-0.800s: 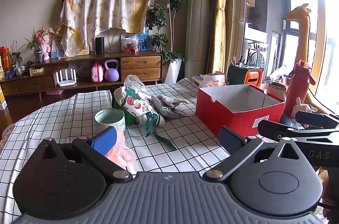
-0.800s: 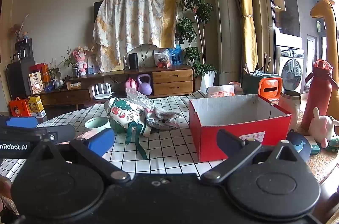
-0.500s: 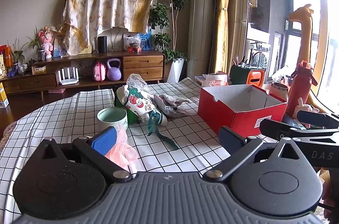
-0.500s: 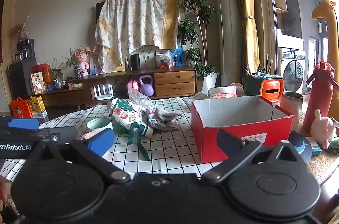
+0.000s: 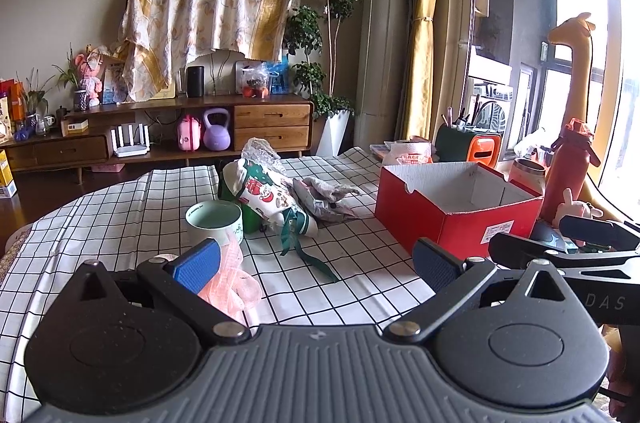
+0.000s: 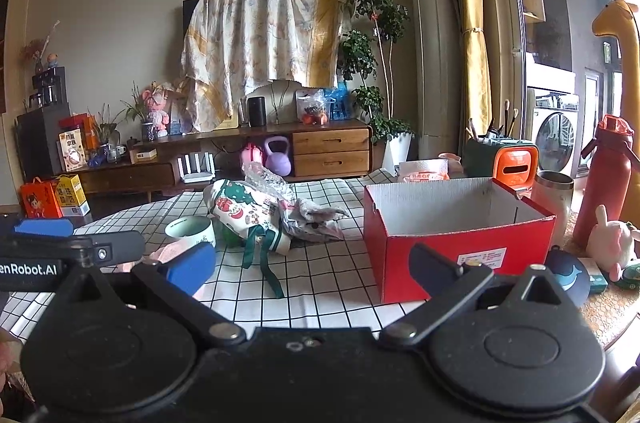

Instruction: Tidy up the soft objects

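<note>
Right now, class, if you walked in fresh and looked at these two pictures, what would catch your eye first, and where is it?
The bright red box stands open and looks empty at the right of the checked tablecloth. Left of it, mid-table, lies a heap of soft things topped by a Christmas-print bag with green ribbon, beside a pale green mug. A pink soft bundle lies nearest, just by the open left gripper.

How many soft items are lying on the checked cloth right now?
3: a pink cloth nearest, by the mug; a Christmas-print bag mid-table; a crumpled grey bag beside it toward the red box. More may hide behind them.
</note>
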`<state>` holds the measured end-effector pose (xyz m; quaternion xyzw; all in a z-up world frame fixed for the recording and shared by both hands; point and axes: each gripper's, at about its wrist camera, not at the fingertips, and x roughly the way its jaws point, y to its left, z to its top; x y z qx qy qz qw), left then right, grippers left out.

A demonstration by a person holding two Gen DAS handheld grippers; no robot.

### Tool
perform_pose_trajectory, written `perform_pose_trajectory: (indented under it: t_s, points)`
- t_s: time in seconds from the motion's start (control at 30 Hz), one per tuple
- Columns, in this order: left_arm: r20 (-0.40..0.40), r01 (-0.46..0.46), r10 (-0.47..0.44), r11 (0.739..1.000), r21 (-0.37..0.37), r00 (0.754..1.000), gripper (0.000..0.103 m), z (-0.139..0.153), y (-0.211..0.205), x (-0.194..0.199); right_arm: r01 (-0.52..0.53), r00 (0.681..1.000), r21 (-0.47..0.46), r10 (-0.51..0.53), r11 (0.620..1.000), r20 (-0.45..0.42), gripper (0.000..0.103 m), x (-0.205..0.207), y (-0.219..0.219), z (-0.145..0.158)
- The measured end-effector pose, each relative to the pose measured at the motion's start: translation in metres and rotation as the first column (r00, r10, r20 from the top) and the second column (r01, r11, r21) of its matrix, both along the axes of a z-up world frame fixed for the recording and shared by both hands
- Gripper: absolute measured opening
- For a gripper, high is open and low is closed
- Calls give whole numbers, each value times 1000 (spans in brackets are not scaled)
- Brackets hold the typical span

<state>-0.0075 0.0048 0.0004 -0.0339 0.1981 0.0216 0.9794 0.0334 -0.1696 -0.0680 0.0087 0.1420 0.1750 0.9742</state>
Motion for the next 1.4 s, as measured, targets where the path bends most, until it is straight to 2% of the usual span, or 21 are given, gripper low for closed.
perform_pose_trajectory:
  t_s: [1.4]
  points:
    - [2,-15,15,1000,-21,1000,103,2,12,0,-20,1000,-5,20,1000,-5,103,-1,10,1]
